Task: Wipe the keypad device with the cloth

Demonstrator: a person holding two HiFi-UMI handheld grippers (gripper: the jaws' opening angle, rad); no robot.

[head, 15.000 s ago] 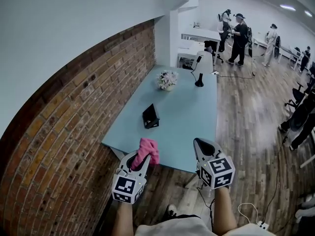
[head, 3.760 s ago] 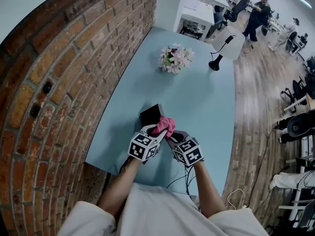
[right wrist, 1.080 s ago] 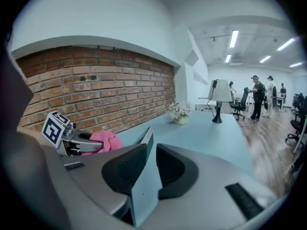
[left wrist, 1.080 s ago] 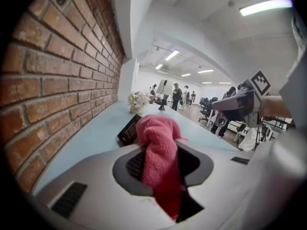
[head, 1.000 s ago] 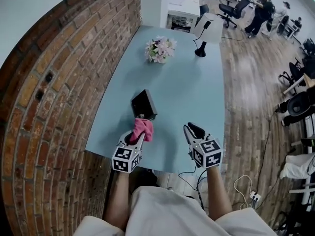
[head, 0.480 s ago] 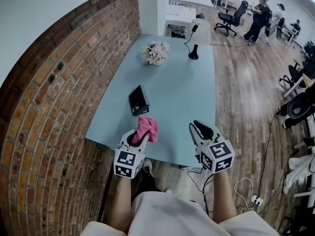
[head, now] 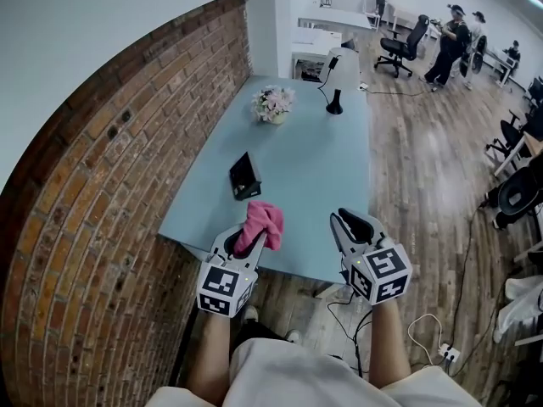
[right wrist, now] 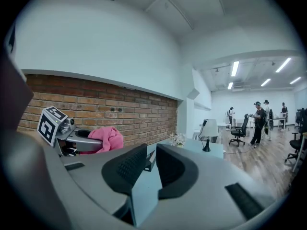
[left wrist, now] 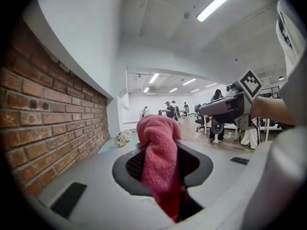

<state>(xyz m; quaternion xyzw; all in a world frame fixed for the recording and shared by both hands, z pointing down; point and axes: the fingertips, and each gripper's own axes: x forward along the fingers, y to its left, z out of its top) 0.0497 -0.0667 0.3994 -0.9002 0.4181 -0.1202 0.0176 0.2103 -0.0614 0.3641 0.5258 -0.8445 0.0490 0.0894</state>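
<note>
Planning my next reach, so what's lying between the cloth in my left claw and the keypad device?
Only bare blue tabletop. The head view shows the pink cloth, clamped in the left claw, apart from the keypad device, with nothing between.

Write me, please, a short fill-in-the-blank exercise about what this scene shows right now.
1. The left hand-held gripper is shut on a ____ cloth.
2. The right hand-held gripper, jaws apart, holds ____.
3. The keypad device stands on a light ____ table.
4. Seen from the person, the flowers and the lamp stand at the table's ____ end.

Missing words: pink; nothing; blue; far.
</note>
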